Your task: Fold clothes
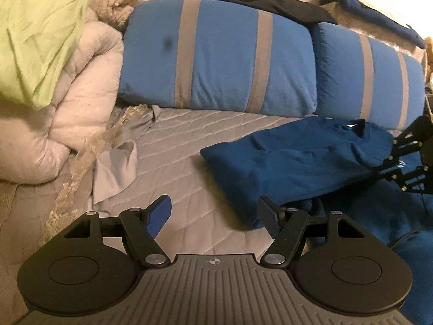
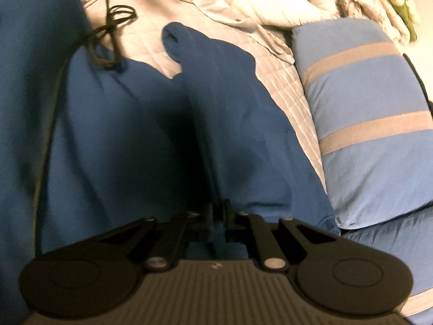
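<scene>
A dark blue shirt (image 1: 297, 159) lies rumpled on the grey quilted bed cover (image 1: 189, 146), its collar toward the pillows. My left gripper (image 1: 215, 212) hovers open just in front of the shirt's near left corner, with nothing between its blue pads (image 1: 159, 216). My right gripper (image 1: 396, 151) comes in from the right edge and pinches the shirt's far side. In the right wrist view, the right gripper (image 2: 217, 214) has its jaws closed together on a ridge of the blue shirt (image 2: 238, 113), which runs away from the fingers.
Two blue pillows with grey stripes (image 1: 222, 54) (image 2: 373, 124) line the back of the bed. A white comforter (image 1: 67, 103) and a green sheet (image 1: 35, 27) are piled at the left. A loose grey cloth (image 1: 116, 168) lies nearby. A black cable (image 2: 108, 43) crosses the shirt.
</scene>
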A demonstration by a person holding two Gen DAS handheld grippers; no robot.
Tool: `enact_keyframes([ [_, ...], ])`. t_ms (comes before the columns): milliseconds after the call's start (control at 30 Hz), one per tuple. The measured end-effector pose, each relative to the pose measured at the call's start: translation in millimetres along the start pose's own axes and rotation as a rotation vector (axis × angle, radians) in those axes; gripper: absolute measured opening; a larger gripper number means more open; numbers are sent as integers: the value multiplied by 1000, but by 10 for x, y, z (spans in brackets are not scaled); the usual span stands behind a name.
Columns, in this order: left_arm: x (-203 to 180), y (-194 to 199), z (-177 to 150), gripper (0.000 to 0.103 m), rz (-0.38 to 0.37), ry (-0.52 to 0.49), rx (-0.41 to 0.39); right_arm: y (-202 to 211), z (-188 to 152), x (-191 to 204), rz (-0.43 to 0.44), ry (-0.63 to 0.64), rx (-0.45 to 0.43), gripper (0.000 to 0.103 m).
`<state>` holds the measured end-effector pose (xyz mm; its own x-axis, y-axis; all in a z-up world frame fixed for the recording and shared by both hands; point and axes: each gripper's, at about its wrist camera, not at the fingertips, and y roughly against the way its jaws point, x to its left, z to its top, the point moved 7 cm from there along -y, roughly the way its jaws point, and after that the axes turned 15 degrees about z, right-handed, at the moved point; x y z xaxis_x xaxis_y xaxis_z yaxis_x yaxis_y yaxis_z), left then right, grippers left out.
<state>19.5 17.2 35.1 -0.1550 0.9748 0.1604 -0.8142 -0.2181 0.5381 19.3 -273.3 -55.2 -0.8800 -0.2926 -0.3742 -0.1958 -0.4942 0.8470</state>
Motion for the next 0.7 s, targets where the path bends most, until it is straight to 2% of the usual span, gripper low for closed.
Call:
enact_keyframes([
  [67, 14, -1, -21, 70, 4, 5, 4, 6, 21, 31, -12, -1, -6, 30],
  [167, 20, 13, -36, 70, 4, 6, 4, -26, 36, 39, -58, 20, 0, 39],
  [400, -32, 37, -34, 70, -8, -5, -3, -181, 54, -32, -88, 65, 31, 44],
  [700, -191, 52, 16, 70, -29, -35, -22, -256, 110, -25, -62, 119, 57, 42],
])
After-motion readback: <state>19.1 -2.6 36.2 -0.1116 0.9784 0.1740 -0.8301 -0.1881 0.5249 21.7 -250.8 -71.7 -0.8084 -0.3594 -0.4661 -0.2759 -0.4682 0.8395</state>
